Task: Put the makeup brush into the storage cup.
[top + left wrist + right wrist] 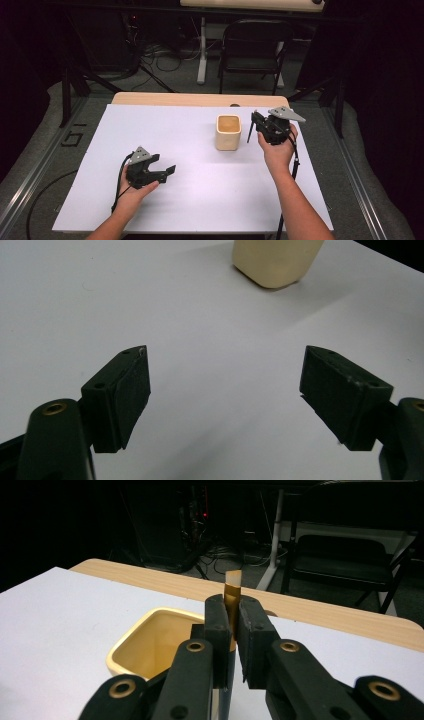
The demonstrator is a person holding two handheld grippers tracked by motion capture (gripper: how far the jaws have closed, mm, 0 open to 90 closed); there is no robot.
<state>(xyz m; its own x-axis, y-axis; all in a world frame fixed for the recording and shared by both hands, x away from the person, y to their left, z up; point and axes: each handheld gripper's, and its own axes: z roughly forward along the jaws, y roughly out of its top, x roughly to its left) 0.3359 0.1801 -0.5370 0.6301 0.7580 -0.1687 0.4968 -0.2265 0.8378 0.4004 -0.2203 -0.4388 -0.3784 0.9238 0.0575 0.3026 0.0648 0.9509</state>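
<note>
My right gripper (253, 125) has its jaws clamped on a thin pen-like stick (232, 592), just beside the cream cup (228, 133). My left gripper (167, 170) rests well apart, jaws wide with nothing between them. The white table (190, 200) has a wooden far edge; a folding chair (252, 47) and floor cables lie beyond.

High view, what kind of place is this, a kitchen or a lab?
Most likely a lab or recording workspace: a white-covered table, loose cables on the carpeted floor and a folding chair behind it. Nothing suggests a kitchen.
</note>
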